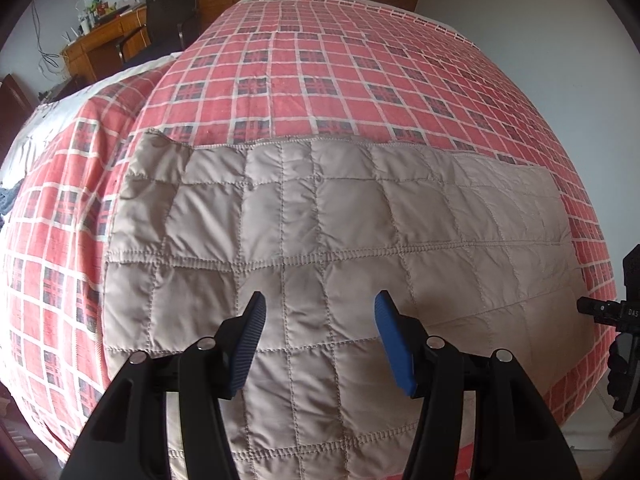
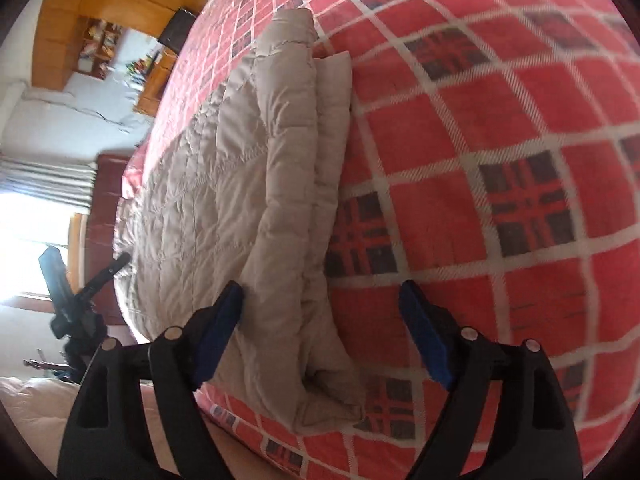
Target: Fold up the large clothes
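The quilted coat [image 1: 336, 248] lies folded flat on the bed [image 1: 360, 60], near its front edge. The left gripper [image 1: 320, 340] hovers over it, fingers spread and empty; the right gripper [image 2: 320, 332] straddles the stacked side edge [image 2: 320, 220], also spread, holding nothing. Risk: pinching only the top layers would let the slippery stack slide apart. No containers in view

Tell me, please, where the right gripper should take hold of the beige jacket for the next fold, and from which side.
Probably the stacked edge of the jacket right in front of the right gripper. There the layers end in a thick, raised lip above the bedspread. Come in from that open side, low along the bed, so one of the fingers slides under the layers and the other closes on top.
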The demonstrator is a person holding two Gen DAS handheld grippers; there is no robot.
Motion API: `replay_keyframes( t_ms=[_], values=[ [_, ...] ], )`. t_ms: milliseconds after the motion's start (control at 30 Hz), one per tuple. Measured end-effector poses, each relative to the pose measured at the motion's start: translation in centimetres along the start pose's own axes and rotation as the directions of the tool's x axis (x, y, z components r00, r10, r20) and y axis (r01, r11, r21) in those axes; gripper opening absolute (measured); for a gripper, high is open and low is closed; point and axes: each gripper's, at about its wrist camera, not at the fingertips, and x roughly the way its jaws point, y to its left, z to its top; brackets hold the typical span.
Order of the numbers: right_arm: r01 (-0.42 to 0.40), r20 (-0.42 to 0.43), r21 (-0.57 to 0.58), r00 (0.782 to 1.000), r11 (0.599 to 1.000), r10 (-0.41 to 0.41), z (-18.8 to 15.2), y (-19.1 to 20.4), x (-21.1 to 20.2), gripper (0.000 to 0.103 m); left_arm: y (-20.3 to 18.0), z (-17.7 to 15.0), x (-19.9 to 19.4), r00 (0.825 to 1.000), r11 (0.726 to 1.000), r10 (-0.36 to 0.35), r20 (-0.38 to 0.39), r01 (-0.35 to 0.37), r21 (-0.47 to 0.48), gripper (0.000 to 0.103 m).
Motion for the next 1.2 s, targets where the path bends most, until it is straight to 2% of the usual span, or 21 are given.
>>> replay_keyframes(
  t_ms=[133, 167, 300, 533, 567, 600, 667, 733, 800, 933, 1000, 1067, 1200],
  values=[
    [-0.060, 0.005, 0.007, 0.998, 0.998, 0.060, 0.3, -0.3, 0.4, 0.082, 0.2, -0.1, 0.3, 1.000, 1.000, 0.004, -0.009, -0.004, -0.008, 0.057],
    [-0.060, -0.004, -0.007, 0.998, 0.998, 0.060, 0.4, 0.0, 0.5, 0.078, 0.2, -0.2, 0.4, 1.000, 1.000, 0.004, -0.011, -0.004, -0.010, 0.058],
    [-0.042, -0.024, -0.046, 0.999, 0.998, 0.041, 0.7, 0.9, 1.0, 0.074, 0.5, -0.3, 0.6, 1.000, 1.000, 0.003, -0.020, -0.003, -0.018, 0.058],
    [-0.090, -0.029, -0.042, 0.996, 0.995, 0.089, 0.7, 2.1, 2.4, 0.068, 0.6, -0.5, 1.0, 0.999, 1.000, 0.003, -0.032, -0.004, -0.019, 0.059],
    [-0.097, -0.027, -0.041, 0.995, 0.994, 0.096, 0.7, 1.9, 2.3, 0.065, 0.6, -0.5, 1.1, 0.999, 1.000, 0.002, -0.034, -0.003, -0.019, 0.059],
    [-0.109, -0.024, -0.040, 0.994, 0.993, 0.108, 0.7, 1.9, 2.2, 0.057, 0.6, -0.5, 1.3, 0.999, 1.000, 0.003, -0.037, -0.003, -0.018, 0.059],
    [-0.186, -0.042, -0.016, 0.982, 0.982, 0.185, 0.6, 1.4, 2.1, 0.047, 0.6, -0.6, 1.5, 0.999, 1.000, 0.007, -0.039, -0.008, -0.013, 0.060],
    [-0.196, -0.051, -0.015, 0.980, 0.981, 0.195, 0.5, 1.3, 2.4, 0.050, 0.5, -0.6, 1.5, 0.999, 1.000, 0.011, -0.040, -0.011, -0.007, 0.060],
    [-0.234, -0.059, 0.015, 0.970, 0.972, 0.235, 0.6, 0.7, 2.8, 0.056, 0.5, -0.5, 1.5, 0.999, 1.000, 0.010, -0.040, -0.010, -0.005, 0.061],
    [-0.259, -0.055, 0.013, 0.964, 0.966, 0.259, 1.0, 0.5, 3.0, 0.056, 0.6, -0.5, 1.6, 0.999, 1.000, 0.009, -0.042, -0.009, -0.005, 0.061],
    [-0.261, -0.058, -0.003, 0.964, 0.965, 0.261, 1.0, 0.9, 3.0, 0.038, 0.6, -0.5, 1.6, 0.999, 1.000, 0.008, -0.042, -0.008, -0.004, 0.062],
    [-0.296, -0.050, 0.013, 0.954, 0.955, 0.296, 1.2, 0.9, 2.5, 0.028, 0.6, -0.5, 1.6, 0.999, 1.000, 0.007, -0.043, -0.007, -0.004, 0.062],
    [-0.310, -0.025, -0.036, 0.951, 0.950, 0.309, 1.3, 2.5, 0.4, 0.020, 0.6, -0.5, 1.5, 0.999, 1.000, 0.009, -0.041, -0.009, -0.001, 0.062]
  ],
)
